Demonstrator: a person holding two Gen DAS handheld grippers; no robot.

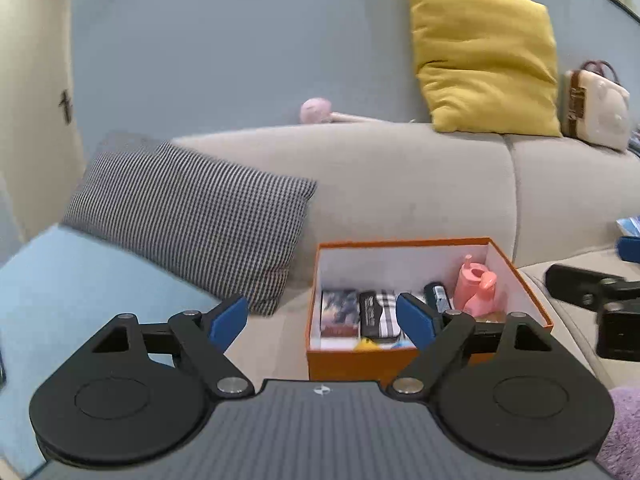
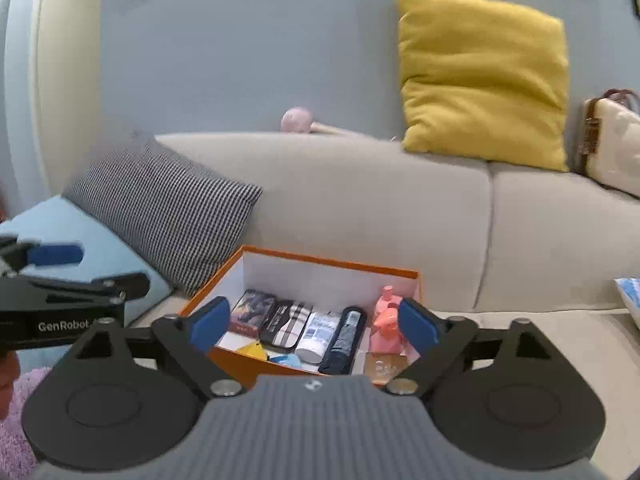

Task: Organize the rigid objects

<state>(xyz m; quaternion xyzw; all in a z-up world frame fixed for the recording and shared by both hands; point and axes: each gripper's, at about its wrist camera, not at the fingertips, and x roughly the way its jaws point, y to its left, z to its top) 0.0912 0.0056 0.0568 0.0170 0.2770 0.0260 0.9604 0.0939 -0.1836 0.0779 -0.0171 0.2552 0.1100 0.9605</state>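
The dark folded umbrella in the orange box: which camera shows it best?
The right wrist view: the umbrella lies there in full length inside the orange box. The left wrist view shows only its top end, behind a blue finger.

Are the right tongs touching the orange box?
Apart. The right wrist view shows the right tongs open and empty, raised in front of and above the orange box, which sits on the sofa seat beyond the blue pads.
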